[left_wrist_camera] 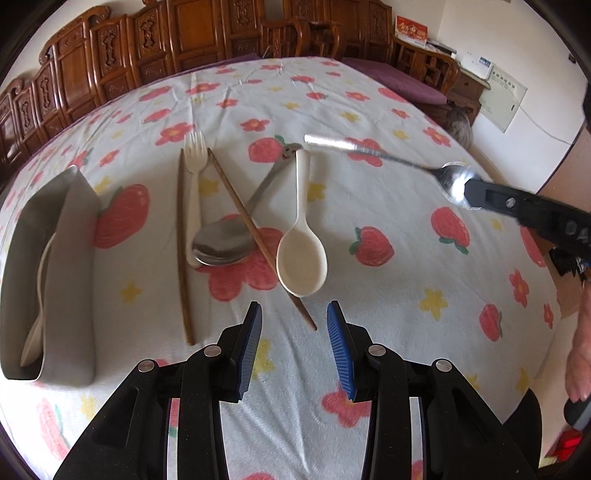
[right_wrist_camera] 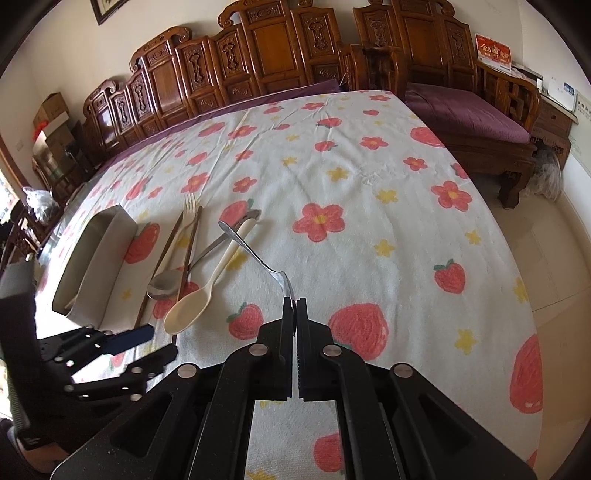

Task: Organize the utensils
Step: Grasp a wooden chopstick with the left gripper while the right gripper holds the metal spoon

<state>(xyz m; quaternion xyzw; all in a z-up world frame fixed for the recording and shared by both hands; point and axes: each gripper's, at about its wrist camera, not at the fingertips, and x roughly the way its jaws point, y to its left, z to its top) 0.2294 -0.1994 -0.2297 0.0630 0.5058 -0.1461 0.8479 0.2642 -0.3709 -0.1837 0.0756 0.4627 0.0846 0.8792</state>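
Pinched by its bowl in the right gripper [right_wrist_camera: 296,314], left gripper [left_wrist_camera: 294,325] spread: steel spoon [left_wrist_camera: 373,153] stiff, light, probably slippery, better gripped mid-handle.

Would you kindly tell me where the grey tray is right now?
The grey tray lies at the far left of both views, on the floral cloth, left of the chopsticks and fork.

Carved wooden chairs [right_wrist_camera: 266,55] are lining the cream wall [left_wrist_camera: 491,26]. Daylight is falling on pale floor tiles [right_wrist_camera: 546,258]
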